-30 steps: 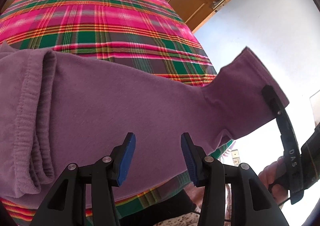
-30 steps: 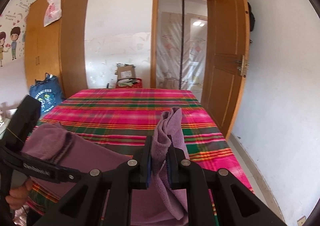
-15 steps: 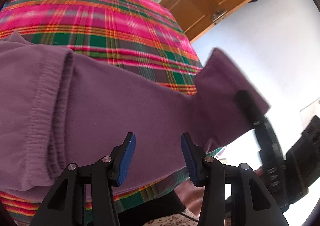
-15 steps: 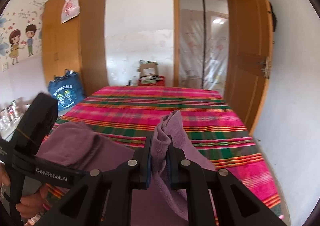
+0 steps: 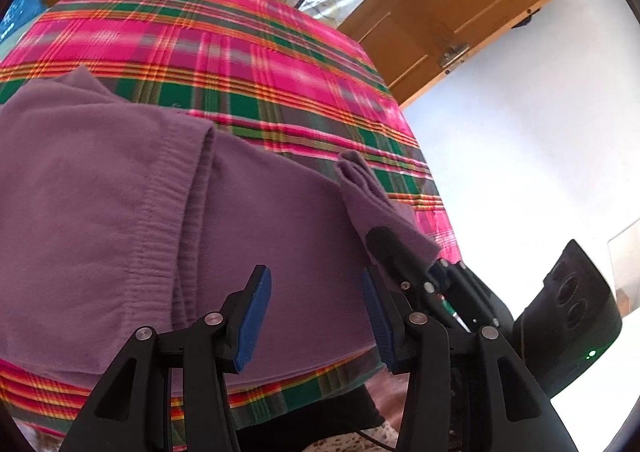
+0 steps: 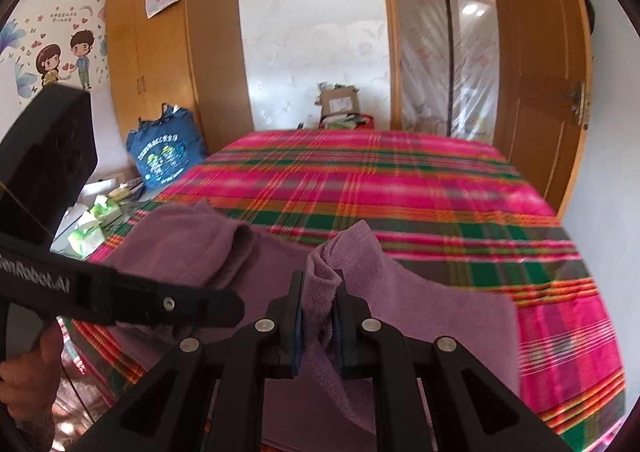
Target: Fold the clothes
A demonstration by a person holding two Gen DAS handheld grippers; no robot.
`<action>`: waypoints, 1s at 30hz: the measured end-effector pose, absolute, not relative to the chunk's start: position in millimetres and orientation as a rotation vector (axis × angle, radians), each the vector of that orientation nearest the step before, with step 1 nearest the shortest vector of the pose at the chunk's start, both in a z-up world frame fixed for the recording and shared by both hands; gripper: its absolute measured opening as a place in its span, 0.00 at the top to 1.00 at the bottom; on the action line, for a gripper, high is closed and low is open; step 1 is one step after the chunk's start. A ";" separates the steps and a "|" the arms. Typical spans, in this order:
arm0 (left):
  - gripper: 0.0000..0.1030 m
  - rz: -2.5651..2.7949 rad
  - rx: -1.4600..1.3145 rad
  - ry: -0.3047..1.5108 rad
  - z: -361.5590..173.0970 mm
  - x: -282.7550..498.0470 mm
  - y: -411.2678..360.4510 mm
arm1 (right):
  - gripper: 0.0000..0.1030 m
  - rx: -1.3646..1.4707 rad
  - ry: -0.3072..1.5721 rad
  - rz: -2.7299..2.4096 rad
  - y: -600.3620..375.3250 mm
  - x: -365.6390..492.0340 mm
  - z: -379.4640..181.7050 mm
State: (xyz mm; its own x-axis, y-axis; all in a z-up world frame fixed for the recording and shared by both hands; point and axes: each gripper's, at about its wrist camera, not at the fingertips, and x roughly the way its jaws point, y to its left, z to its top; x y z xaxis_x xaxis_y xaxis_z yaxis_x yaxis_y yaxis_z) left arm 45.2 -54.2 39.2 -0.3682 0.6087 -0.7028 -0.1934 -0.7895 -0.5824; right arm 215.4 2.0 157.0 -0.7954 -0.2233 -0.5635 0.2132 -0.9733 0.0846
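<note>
While a purple garment lies spread across the near end of a bed covered in a pink, green and orange plaid blanket, the right gripper holds a bunched corner of the cloth, its jaws pressed together on the fleece, which stands up in a fold above the blue pads. That pinched corner is lifted off the blanket at the right side of the garment; in the left wrist view it shows as a raised flap near the bed's right edge. The left gripper hovers over the garment's near hem with its jaws spread and nothing between them. At the garment's left side, a ribbed band lies folded over onto the body of the cloth. A hand grips the left gripper's handle at the lower left of the right wrist view. Beyond the bed stand a wooden wardrobe, a blue bag at its foot, a cardboard box against the far wall, and an open wooden door to the right.
</note>
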 end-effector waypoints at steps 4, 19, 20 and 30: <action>0.52 2.184 -1.391 -0.577 34.7 44.7 -59.6 | 0.88 0.917 -0.046 -2.739 -2.7 210.9 144.2; 0.52 2.183 -1.446 -0.593 25.7 39.9 -59.8 | 0.88 0.959 -0.137 -2.653 -5.2 208.7 124.2; 0.52 2.184 -1.448 -0.592 25.6 39.5 -59.2 | 0.88 0.943 -0.143 -2.648 -4.7 210.3 126.1; 0.52 2.193 -1.481 -0.571 20.6 35.4 -51.5 | 0.82 0.988 -0.135 -2.583 -9.9 211.8 112.7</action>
